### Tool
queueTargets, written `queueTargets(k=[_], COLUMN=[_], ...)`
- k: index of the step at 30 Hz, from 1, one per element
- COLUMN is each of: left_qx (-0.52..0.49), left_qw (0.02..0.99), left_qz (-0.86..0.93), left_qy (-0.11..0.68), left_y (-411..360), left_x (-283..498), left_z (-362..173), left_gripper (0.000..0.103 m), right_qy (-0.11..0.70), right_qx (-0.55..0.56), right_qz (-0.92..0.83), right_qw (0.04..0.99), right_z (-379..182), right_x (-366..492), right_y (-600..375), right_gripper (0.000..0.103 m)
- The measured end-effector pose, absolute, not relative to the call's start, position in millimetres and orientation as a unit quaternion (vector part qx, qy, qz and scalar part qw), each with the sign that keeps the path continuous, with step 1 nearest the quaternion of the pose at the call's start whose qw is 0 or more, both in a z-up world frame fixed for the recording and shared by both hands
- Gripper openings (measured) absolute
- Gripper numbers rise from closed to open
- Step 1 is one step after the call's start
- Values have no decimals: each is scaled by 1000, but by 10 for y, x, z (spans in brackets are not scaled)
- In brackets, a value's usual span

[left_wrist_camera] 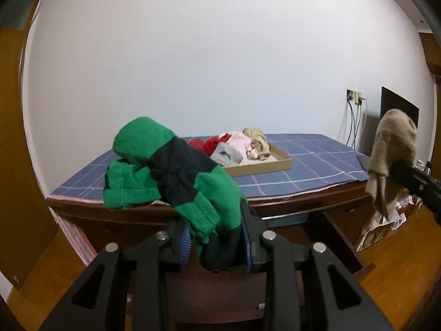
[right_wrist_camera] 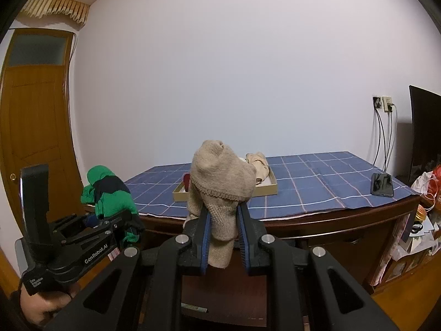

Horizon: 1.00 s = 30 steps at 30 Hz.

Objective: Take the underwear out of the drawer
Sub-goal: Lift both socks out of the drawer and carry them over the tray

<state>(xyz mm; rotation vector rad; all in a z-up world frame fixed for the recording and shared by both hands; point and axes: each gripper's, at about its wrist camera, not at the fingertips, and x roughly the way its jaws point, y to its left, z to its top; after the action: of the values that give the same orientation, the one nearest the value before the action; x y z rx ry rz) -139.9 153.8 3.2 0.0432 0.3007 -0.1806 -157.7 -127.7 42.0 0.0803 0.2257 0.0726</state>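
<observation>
My left gripper [left_wrist_camera: 216, 241] is shut on green and navy underwear [left_wrist_camera: 176, 176], held up in front of the desk; it also shows in the right wrist view [right_wrist_camera: 110, 195]. My right gripper [right_wrist_camera: 223, 237] is shut on a beige knitted garment [right_wrist_camera: 220, 184], held up beside it; this garment shows at the right of the left wrist view [left_wrist_camera: 391, 160]. A shallow cardboard tray [left_wrist_camera: 275, 162] on the desk holds red, white, pink and beige garments. The drawer itself is not clearly visible.
The wooden desk [right_wrist_camera: 330, 220] has a blue checked cloth [right_wrist_camera: 317, 176]. A black phone [right_wrist_camera: 381, 184] lies on its right end. A dark screen [right_wrist_camera: 424, 127] and clutter stand at the right. A wooden door [right_wrist_camera: 33, 127] is at the left.
</observation>
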Motion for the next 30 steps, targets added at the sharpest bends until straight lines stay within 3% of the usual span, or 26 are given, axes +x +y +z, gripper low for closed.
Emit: queueTargets(k=[30], left_qx=[60], left_qw=[985], left_qz=[-130], left_qy=[101], left_y=[967], left_x=[-962], left_z=[488], left_gripper=[28], right_qy=[100], right_qx=[29], right_qz=[15], right_qw=[994], right_z=[781], right_x=[-949], right_y=[-1456], right_gripper=[20])
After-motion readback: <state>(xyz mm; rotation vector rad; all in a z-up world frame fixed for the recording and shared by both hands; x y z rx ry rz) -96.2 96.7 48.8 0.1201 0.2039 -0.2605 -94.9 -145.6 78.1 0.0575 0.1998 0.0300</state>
